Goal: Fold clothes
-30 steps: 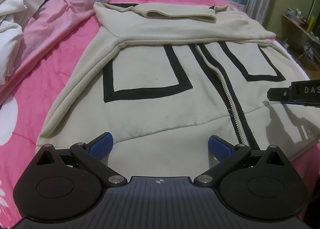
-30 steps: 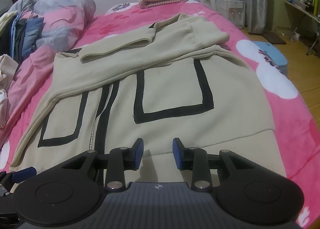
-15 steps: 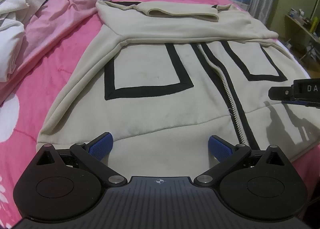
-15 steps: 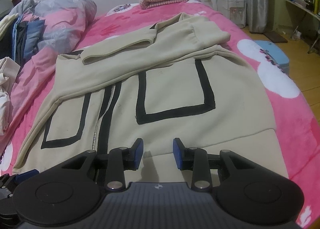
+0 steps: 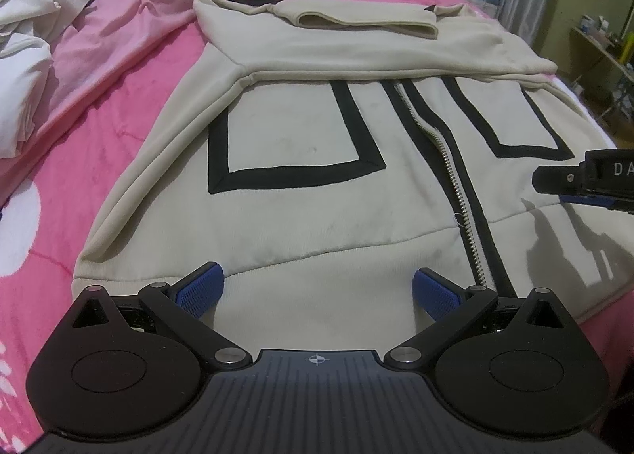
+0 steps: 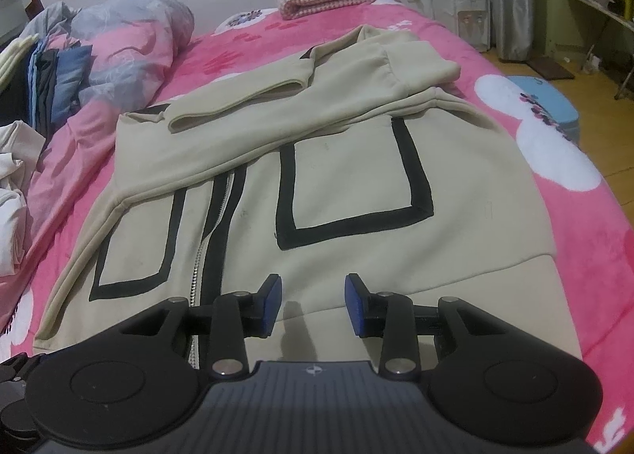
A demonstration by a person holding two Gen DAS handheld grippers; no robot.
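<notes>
Both grippers you held were released, nothing between the pads: left gripper point(image 5: 317, 291) spread wide, right gripper point(image 6: 313, 305) narrower, each poised over the jacket's hem. The beige jacket point(image 5: 317, 184) lay front up on the pink blanket point(image 5: 99, 161), sleeves folded across its chest. Soft, floppy fleece, probably light; grab the hem corners. Only "DA" was readable, on the right gripper.

The right tool point(image 5: 594, 182) is cut off by the left-wrist view's edge.
</notes>
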